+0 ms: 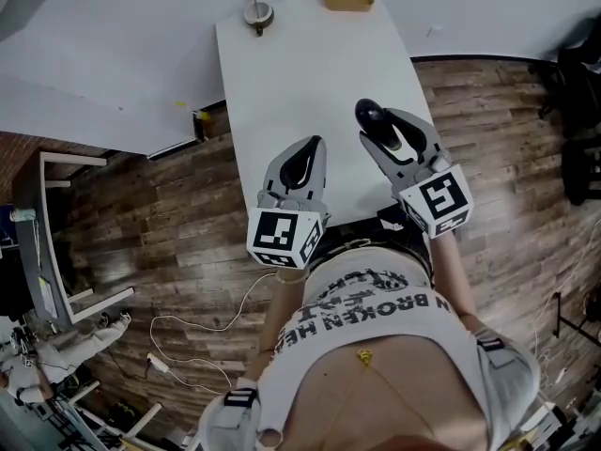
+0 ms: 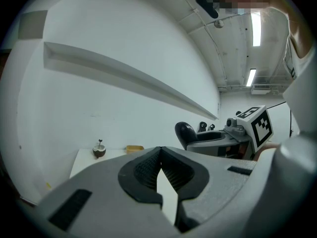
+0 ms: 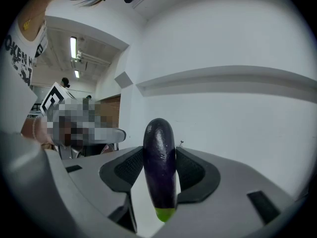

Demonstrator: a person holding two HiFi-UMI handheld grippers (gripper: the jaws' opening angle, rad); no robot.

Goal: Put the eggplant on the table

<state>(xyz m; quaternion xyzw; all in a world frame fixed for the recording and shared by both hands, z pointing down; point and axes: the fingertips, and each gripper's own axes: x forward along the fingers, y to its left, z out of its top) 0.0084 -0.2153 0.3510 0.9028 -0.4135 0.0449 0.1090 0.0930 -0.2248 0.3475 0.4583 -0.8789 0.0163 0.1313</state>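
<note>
The right gripper [image 1: 392,132] is clamped around the middle of the eggplant [image 3: 159,167], with the dark tip poking forward. That grip likely keeps it steady and level above the near end of the white desk [image 1: 310,73]. The left gripper [image 2: 159,151], jaws together and empty, hangs alongside, apparently not needed.

Wood-plank floor [image 1: 160,224], white wall [image 2: 124,43], ceiling strip lights [image 2: 256,29], perhaps a rack [image 1: 47,242].

Left gripper [image 2: 159,151], fingers [image 2: 142,171] together and empty, beside right gripper [image 2: 197,136] holding eggplant [image 2: 184,131].
</note>
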